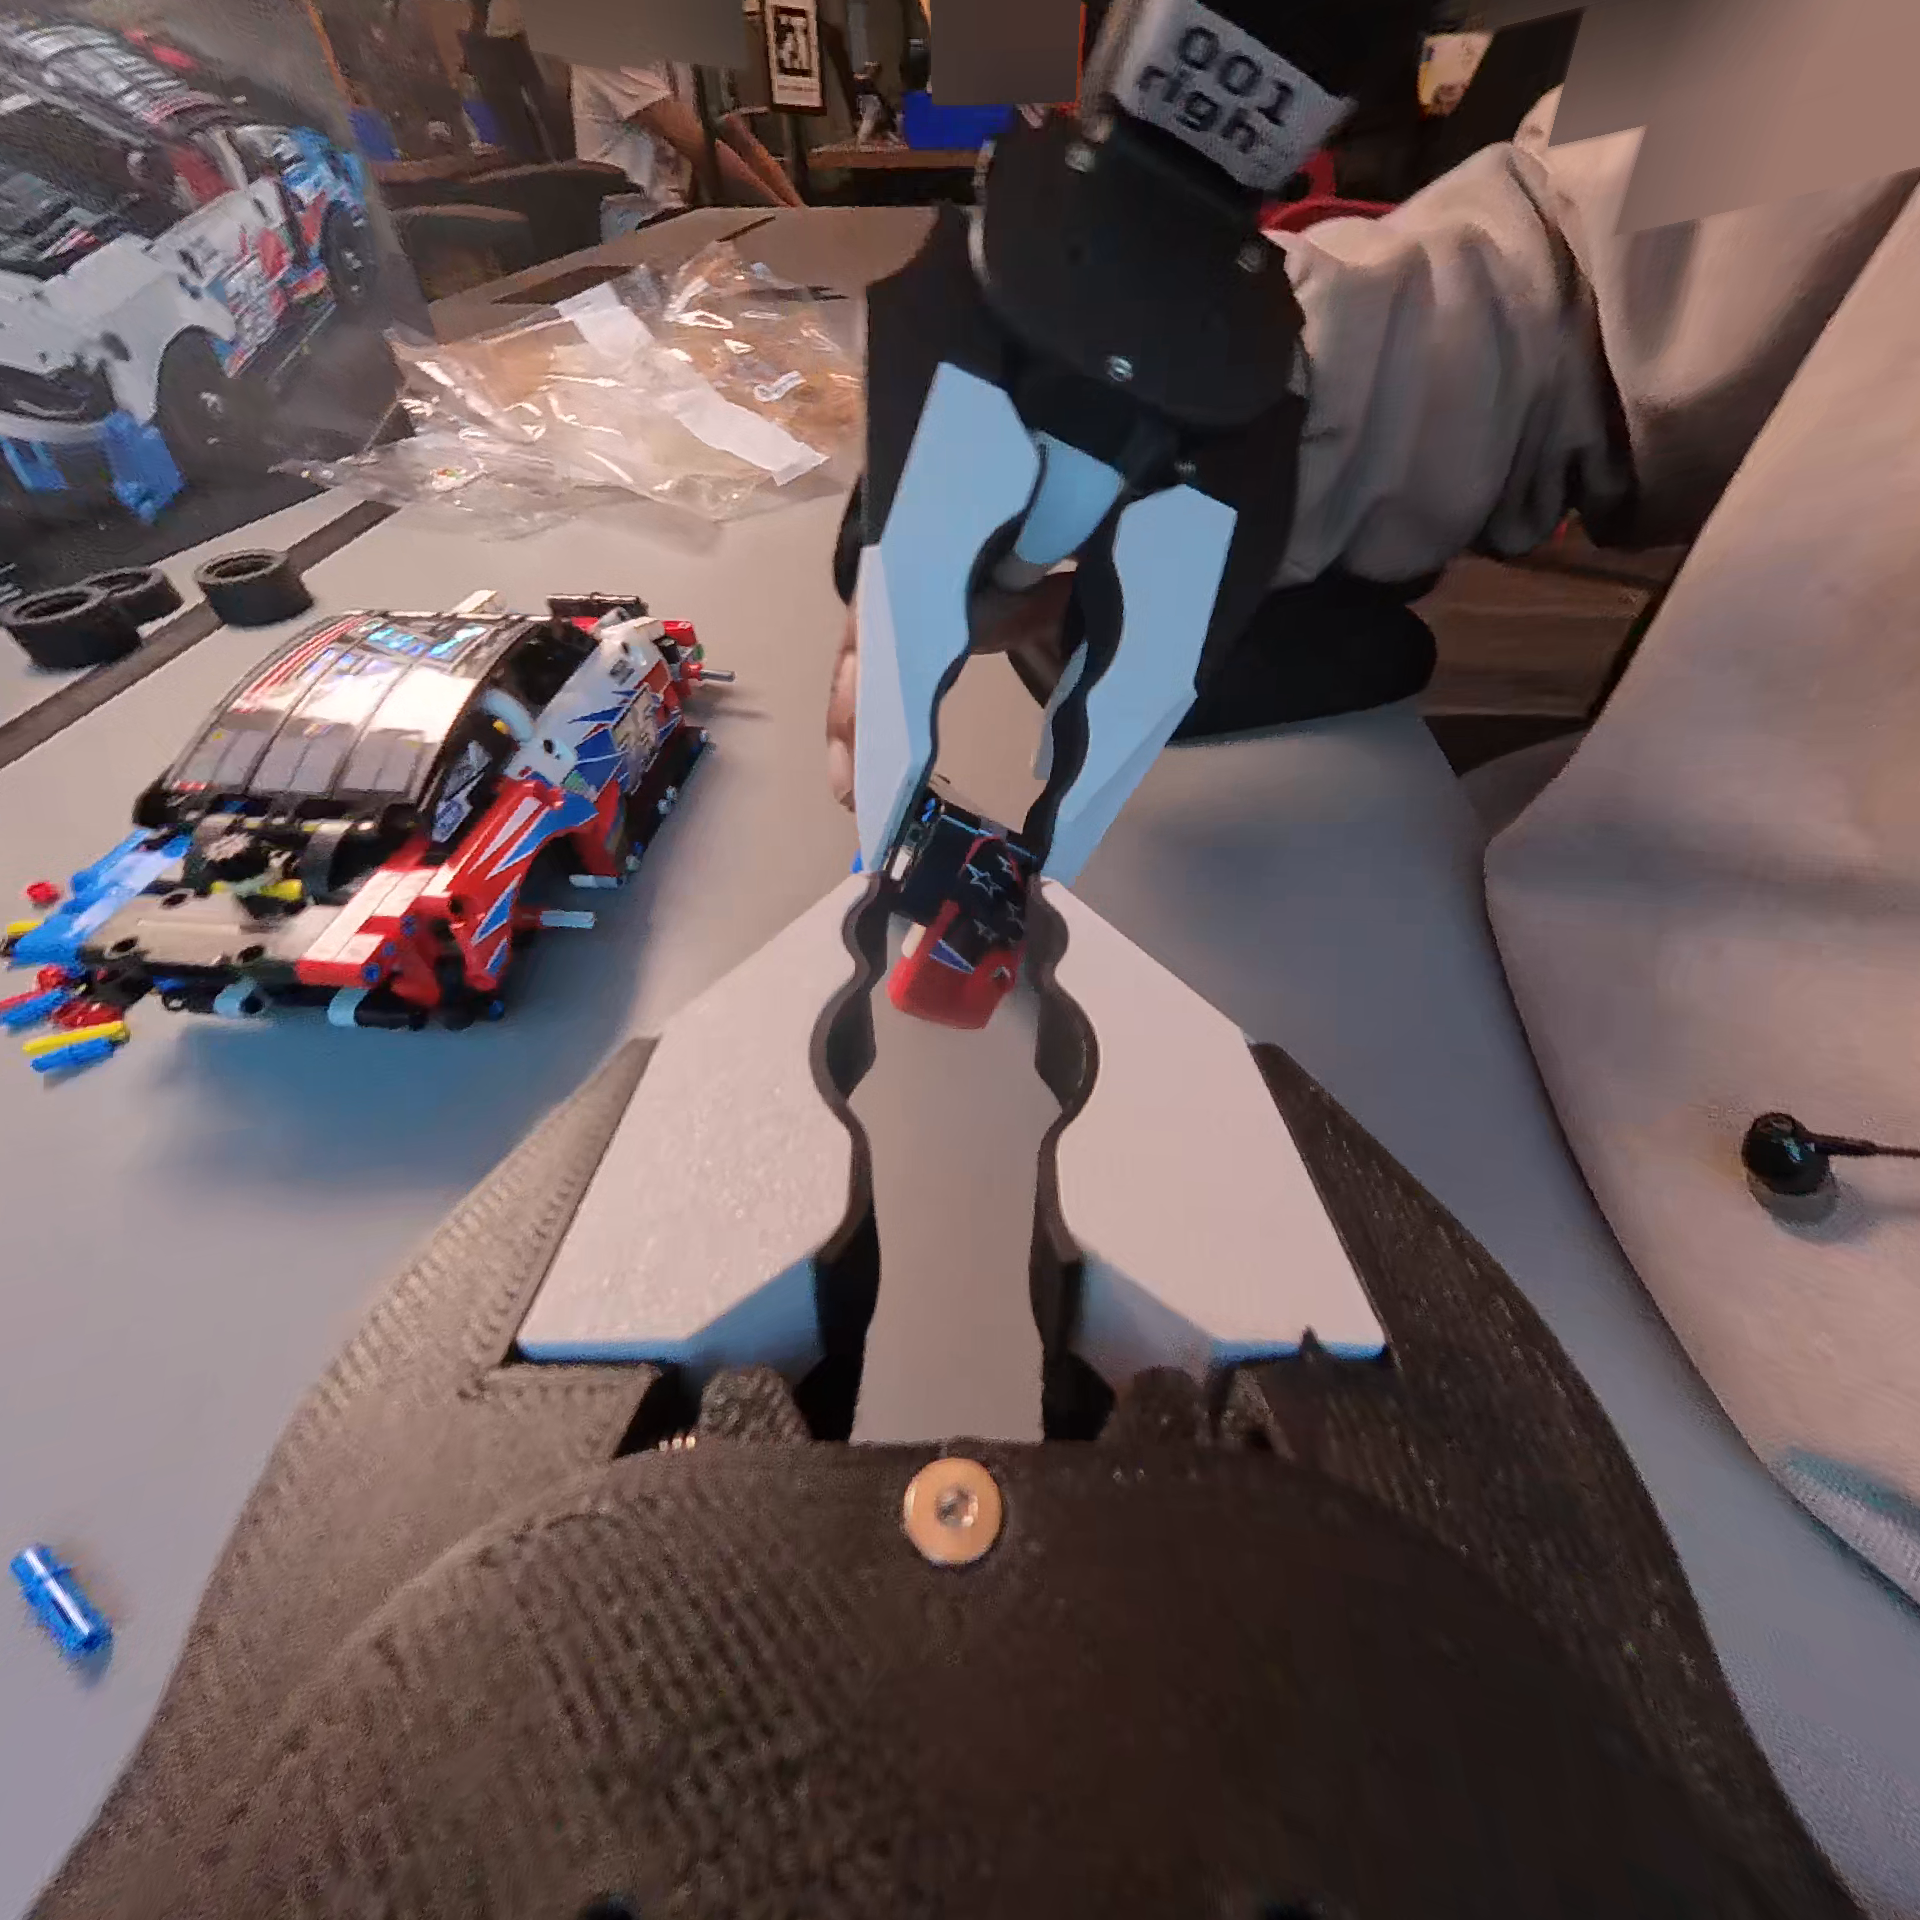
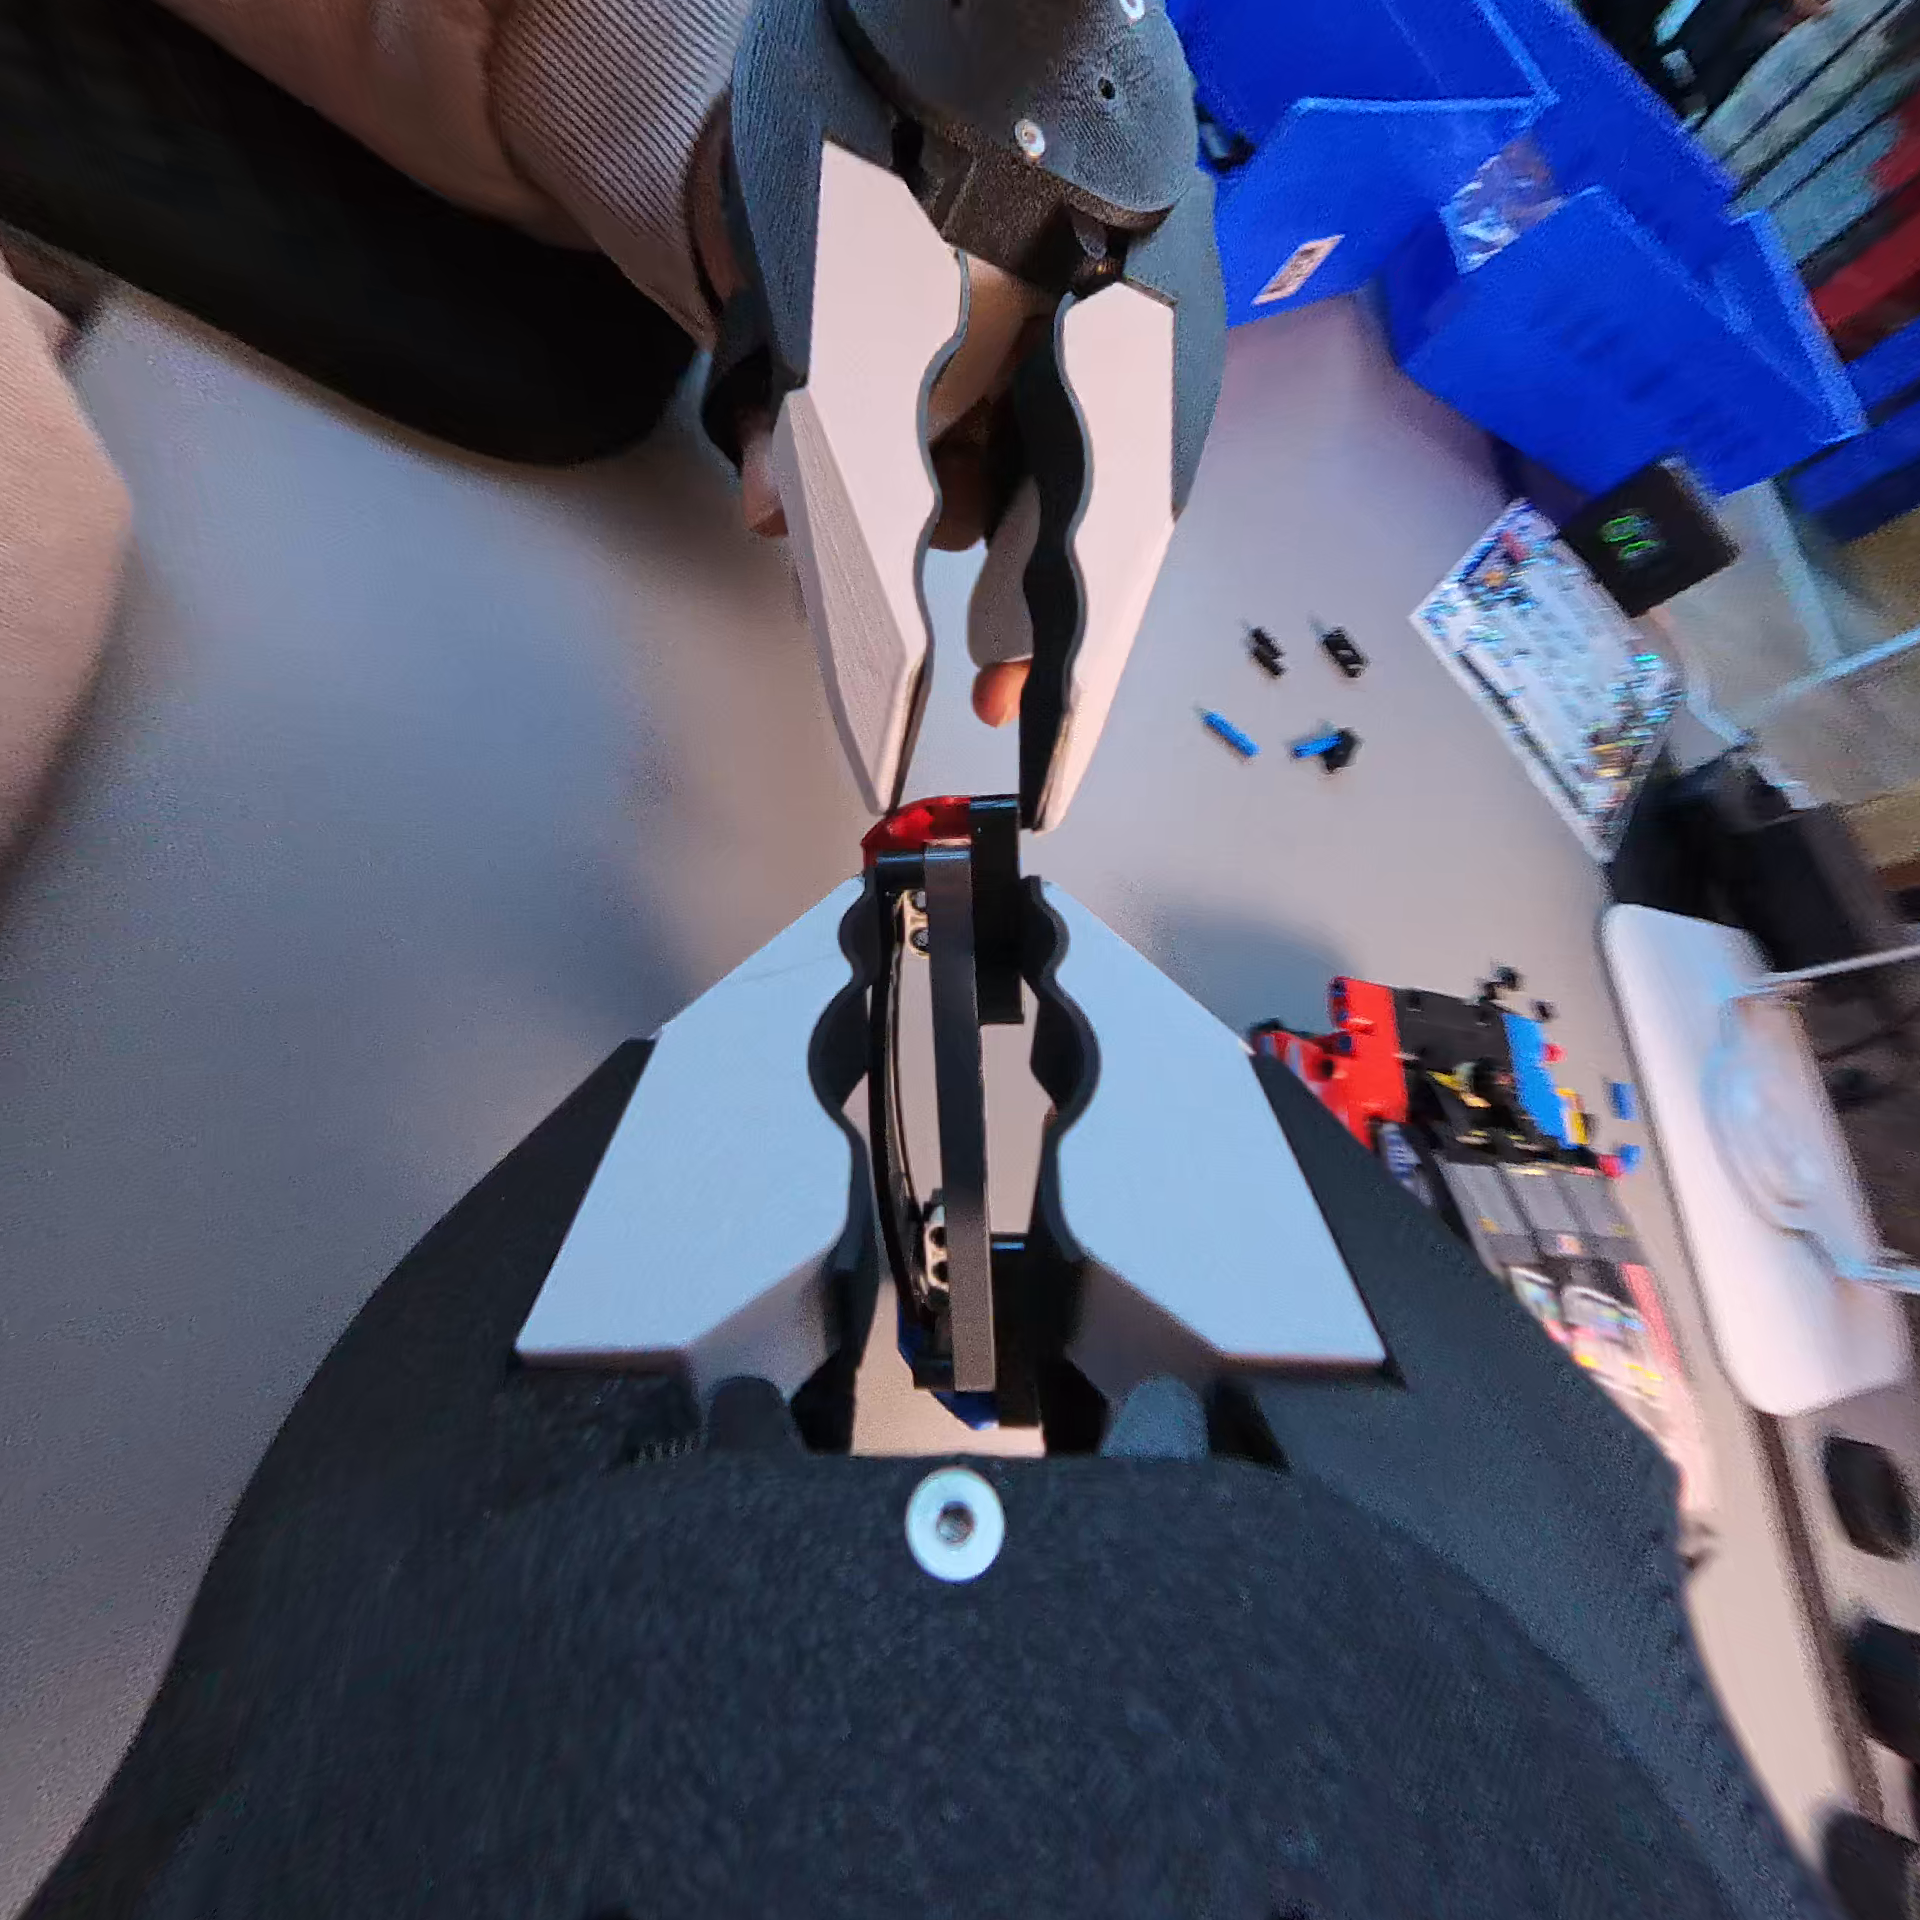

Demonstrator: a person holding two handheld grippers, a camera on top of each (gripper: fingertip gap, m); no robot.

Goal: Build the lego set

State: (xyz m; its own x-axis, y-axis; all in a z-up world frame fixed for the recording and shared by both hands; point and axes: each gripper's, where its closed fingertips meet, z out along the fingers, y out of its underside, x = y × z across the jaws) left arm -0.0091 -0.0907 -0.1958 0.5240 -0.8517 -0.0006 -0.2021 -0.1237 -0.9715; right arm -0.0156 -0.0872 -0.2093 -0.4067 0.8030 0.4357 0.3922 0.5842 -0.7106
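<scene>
A small Lego panel, red at one end and black with white stars, hangs in the air between both grippers. My left gripper is shut on its red end. My right gripper comes in from the opposite side, tip to tip with the left. In the right wrist view the panel runs edge-on between the fingers of my right gripper, which is shut on it, with my left gripper at its far red end. The part-built red, white and blue car lies on the table to the left, apart from both.
Black tyres, empty plastic bags and the set's box lie behind the car. Loose pins and a blue pin lie nearby. Blue bins, a sticker sheet, small pins and a white tray stand beyond. The tips of both grippers are at nearly the same place. The blue pin is about 20 centimeters from both grippers' fingertips. Look for it in the right wrist view too.
</scene>
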